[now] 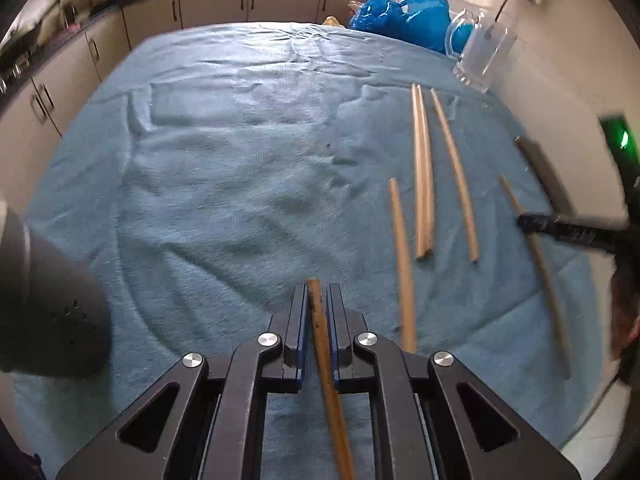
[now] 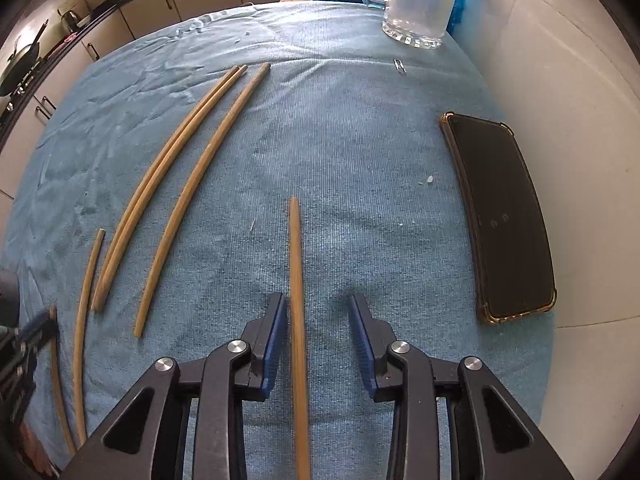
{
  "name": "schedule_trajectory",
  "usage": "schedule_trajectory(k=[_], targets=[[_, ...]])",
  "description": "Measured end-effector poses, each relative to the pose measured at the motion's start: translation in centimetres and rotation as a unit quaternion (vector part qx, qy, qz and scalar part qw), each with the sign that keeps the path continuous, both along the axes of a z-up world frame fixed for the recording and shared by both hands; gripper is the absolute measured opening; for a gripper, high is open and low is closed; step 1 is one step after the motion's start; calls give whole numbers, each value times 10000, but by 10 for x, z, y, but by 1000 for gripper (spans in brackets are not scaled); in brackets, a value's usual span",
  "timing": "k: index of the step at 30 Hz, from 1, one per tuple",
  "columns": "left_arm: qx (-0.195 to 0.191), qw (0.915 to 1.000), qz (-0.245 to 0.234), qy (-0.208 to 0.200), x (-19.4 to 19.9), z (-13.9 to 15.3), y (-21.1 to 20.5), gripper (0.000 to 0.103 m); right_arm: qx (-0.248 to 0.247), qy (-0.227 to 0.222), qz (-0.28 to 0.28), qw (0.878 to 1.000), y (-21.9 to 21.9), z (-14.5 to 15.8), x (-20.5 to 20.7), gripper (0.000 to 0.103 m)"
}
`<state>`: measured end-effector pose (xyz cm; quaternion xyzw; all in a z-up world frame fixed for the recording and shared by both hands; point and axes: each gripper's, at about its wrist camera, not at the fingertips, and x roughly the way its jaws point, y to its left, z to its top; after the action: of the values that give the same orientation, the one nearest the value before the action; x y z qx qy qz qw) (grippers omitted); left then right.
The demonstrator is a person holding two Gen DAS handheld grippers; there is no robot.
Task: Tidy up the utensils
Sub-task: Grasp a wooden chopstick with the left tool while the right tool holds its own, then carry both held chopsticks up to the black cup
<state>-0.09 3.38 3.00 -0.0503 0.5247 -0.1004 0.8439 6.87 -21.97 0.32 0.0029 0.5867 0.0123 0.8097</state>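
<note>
6 wooden chopsticks show across my 2 cameras, all thin, tan and tapered, on a blue towel. My left gripper pinches a darker chopstick between its blue pads. My right gripper stands spread around another chopstick, pads not pressing it. 4 loose chopsticks lie to its left, 2 of them touching. I see a glass mug at the far edge and a phone on the right.

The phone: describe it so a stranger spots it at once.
Start at the blue towel-covered table. Near its right edge, in front of the clear glass mug, lies a flat black phone in an amber-rimmed case. It is the only dark rectangle; everything nearby is a thin wooden chopstick.
</note>
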Motion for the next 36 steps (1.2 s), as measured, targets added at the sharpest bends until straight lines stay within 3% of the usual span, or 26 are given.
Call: schedule_trajectory(k=[1, 3, 4, 5, 7, 10, 13, 17, 23, 26, 28, 29, 32, 36], targets=[[-267, 9996, 0, 5, -1, 6, 4, 8, 6, 10, 5, 10000, 0, 0, 1, 35], [-435, 9990, 26, -60, -8, 18, 10, 17, 30, 38, 24, 10000, 0, 0, 3, 35], [-404, 9991, 59, -95, -12, 23, 13, 30, 30, 50, 46, 10000, -1, 0, 4, 35], [-369, 9992, 111, -138, -17, 27, 15, 35, 27, 61, 63, 10000, -1, 1, 6, 35], [-285, 9994, 166, -80, -25, 27, 19, 35, 41, 97, 82, 9999, -1, 0, 12, 35], [-235, 9991, 39, 340, -32, 10, 17, 35, 39, 126, 82, 9999, 0, -1, 20, 35], [-131, 9982, -90, 580, -38, -3, 10, 25, 24, 177, 120, 9998, 2, -1, 27, 30], [146, 9977, -219, 631, -41, -1, 1, 25, -20, 291, 158, 9994, 10, -2, 31, 20], [663, 9936, -624, 672, -39, -1, -11, 25, -158, 435, 372, 9982, 29, -2, 29, 16], [694, 9935, -711, 552, -40, -1, -11, 23, -144, 421, 495, 9978, 34, -2, 22, 10], [641, 9954, -600, 389, -43, -1, -8, 9, -188, 340, 608, 9974, 39, -2, 16, 8], [516, 9967, -539, 333, -46, -1, -4, 7, -221, 249, 613, 9976, 41, -2, 12, 8], [-19, 9992, -363, 162, -62, 6, 11, 7, 94, 78, 568, 9983, 39, -1, -2, 7], [-308, 9983, -266, -415, -86, 33, 16, 7, 295, -388, 619, 9969, 42, 10, -33, 7]])
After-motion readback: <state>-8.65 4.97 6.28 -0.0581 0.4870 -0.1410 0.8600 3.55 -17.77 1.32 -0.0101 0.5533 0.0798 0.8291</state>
